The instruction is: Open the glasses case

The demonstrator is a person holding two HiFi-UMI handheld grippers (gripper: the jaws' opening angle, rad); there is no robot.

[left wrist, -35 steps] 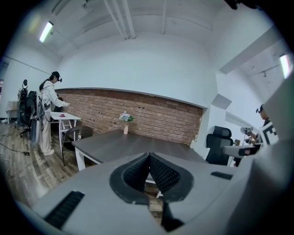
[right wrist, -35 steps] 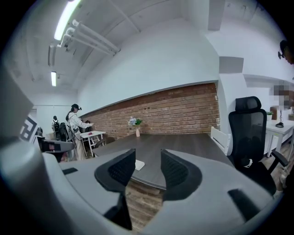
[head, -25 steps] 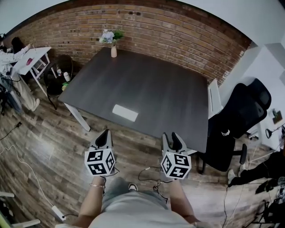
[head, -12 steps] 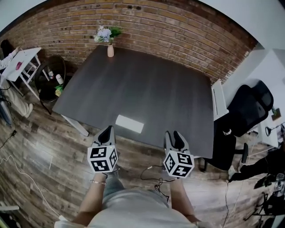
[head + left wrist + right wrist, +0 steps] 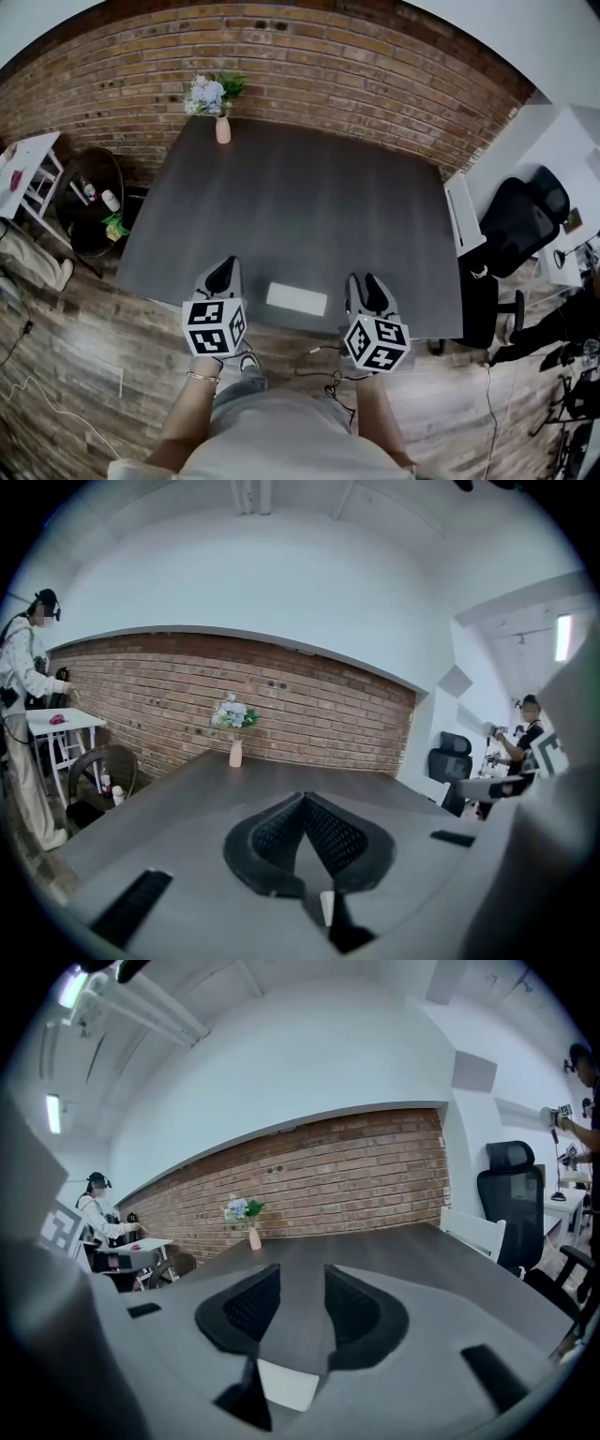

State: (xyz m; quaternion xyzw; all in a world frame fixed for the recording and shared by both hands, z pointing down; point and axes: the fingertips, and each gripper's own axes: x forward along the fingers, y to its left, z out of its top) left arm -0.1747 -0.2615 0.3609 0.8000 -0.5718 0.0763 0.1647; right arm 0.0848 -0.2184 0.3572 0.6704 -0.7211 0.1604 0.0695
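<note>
A flat white glasses case (image 5: 296,298) lies shut near the front edge of the dark grey table (image 5: 309,197). It sits between my two grippers and touches neither. My left gripper (image 5: 223,274) hovers at the table edge to the case's left, its fingertips meeting (image 5: 302,799). My right gripper (image 5: 368,287) is to the case's right; its jaws have just been closing a little but stand apart (image 5: 302,1276) with nothing between them. Low between the fingers, the case shows as a white sliver (image 5: 326,907) in the left gripper view and as a white patch (image 5: 287,1384) in the right gripper view.
A pink vase with flowers (image 5: 222,127) stands at the table's far left corner by the brick wall. A white chair (image 5: 463,211) and a black office chair (image 5: 521,225) are on the right, a round wicker chair (image 5: 86,202) on the left. Cables lie on the wooden floor.
Both grippers and the person have moved forward to the table's front edge. The case, earlier ahead of the grippers, now lies level with them and between them.
</note>
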